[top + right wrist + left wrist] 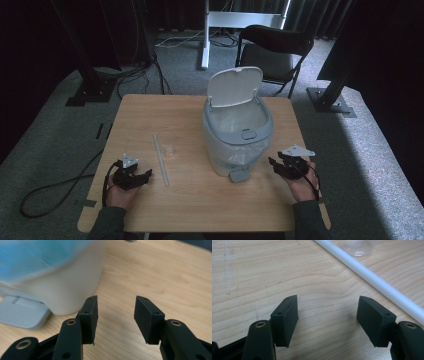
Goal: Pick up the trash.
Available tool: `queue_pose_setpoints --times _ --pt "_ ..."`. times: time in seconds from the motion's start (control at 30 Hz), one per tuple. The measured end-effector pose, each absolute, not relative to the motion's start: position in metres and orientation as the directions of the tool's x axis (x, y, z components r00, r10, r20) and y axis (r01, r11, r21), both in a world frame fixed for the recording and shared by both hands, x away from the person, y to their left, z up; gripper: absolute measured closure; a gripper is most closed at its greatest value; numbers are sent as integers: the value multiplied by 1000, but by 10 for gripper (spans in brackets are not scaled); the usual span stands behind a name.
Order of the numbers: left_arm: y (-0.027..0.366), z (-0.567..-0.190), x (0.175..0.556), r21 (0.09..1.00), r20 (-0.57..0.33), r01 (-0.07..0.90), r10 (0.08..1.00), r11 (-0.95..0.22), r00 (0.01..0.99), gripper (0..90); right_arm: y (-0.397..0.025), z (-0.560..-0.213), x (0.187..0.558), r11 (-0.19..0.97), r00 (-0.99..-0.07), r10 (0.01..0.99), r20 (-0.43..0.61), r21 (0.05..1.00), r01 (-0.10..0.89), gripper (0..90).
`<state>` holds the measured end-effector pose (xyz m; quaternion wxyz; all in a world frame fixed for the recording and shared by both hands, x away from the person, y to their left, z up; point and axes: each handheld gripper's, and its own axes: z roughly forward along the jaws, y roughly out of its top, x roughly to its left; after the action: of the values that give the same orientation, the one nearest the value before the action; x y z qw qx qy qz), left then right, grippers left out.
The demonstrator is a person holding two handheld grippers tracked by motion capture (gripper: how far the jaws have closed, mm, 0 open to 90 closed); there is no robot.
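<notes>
Straw (160, 159) lies left of centre in the high view, on the counter (150, 107) beside clear wrap (169, 149), w/ bin (235, 131) mid-frame, lid up. Left gripper (142, 176) sits near the straw's lower end, jaws spread, empty; right gripper (276, 165) by the bin pedal (239, 175), jaws also spread. Best approach, I'd say: straddle the straw crosswise, go low, close gently — it rolls.

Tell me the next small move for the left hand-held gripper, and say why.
Probably ease the left hand-held gripper forward and to its right until its open jaws straddle the white straw. The straw lies flat on the table just beyond that gripper, untouched, and the bin stands with its lid up.
</notes>
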<state>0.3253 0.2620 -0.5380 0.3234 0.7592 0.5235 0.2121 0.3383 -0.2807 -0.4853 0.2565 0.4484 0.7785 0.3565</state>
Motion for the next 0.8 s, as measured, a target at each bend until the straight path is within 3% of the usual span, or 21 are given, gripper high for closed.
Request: queue_pose_setpoints --times 0.27,0.8 --pt "259 -529 320 736 -60 647 933 -199 355 340 -288 -515 348 300 -412 910 -46 759 578 523" --pt "230 -524 334 750 -80 632 920 -198 383 319 -282 -534 355 320 -422 906 -46 727 608 518"
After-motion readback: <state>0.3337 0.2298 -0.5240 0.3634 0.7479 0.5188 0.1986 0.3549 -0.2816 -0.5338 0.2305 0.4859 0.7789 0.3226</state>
